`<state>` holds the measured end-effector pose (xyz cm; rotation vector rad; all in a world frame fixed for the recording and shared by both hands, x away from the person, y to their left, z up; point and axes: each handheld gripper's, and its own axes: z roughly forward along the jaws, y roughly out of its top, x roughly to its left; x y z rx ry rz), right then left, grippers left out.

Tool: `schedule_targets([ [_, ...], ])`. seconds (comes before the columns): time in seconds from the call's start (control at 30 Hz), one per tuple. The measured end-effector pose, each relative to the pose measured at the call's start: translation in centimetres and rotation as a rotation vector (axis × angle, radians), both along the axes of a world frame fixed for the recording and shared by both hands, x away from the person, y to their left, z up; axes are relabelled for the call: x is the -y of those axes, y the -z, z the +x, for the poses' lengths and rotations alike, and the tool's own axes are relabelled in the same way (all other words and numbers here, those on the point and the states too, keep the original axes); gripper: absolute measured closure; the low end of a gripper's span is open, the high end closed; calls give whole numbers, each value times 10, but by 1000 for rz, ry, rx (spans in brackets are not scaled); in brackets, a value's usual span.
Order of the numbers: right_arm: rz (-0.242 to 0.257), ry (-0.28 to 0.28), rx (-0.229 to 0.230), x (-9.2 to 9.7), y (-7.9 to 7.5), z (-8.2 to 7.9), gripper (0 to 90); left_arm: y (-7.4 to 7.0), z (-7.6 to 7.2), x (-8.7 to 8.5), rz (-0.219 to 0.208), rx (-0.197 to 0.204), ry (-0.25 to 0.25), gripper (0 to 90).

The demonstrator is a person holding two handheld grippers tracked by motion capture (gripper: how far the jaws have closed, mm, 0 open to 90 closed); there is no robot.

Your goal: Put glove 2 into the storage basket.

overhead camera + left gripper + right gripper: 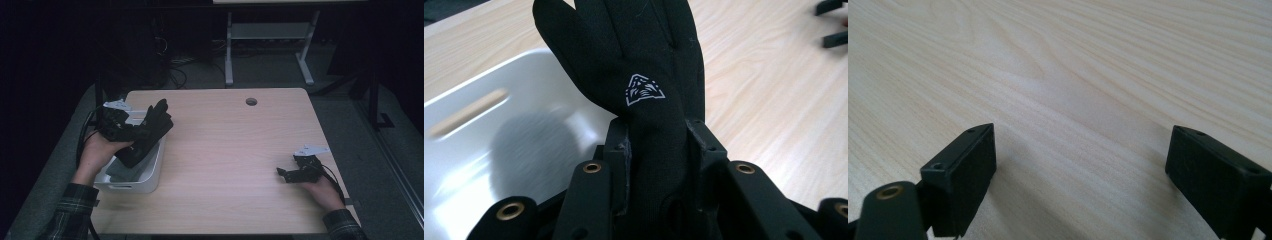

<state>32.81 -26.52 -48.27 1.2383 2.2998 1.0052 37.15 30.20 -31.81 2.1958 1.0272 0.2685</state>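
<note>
Left gripper (134, 131) clamped on a black glove (150, 132) at its wrist end, the pads pressing the cuff from both sides so that the fingers of the glove stand free beyond the jaws; the glove hangs above the near-right rim of a white plastic bin (150, 172), not resting in it, with its lower end dipping toward the bin's opening. In the left gripper view the glove (644, 75) shows a small white triangular logo (644, 90) facing the camera, the bin's wall (484, 100) and slotted handle behind it; a grip at the narrow cuff probably keeps the limp fabric from folding over the jaws. Right gripper (286, 174) parked low at the right side of the wooden table (225, 150), well apart from bin and glove; its jaws stand wide with nothing between them, bare wood grain (1073, 100) visible in the gap, apparently idle while the left hand carries the glove.
</note>
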Motion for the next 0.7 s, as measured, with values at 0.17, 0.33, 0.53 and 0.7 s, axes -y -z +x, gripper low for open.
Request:
schedule_targets([
  [0.17,-1,-1,1,0,0,0,126,12,-1,-19,17,-18,-50,667],
  [0.33,-1,2,1,0,0,0,126,25,-1,-30,22,-44,-89,666],
  [0.53,-1,2,0,0,0,0,126,38,1,-31,39,-82,-106,665],
  [0.7,0,3,0,0,0,0,126,45,3,-30,43,-98,-116,660],
])
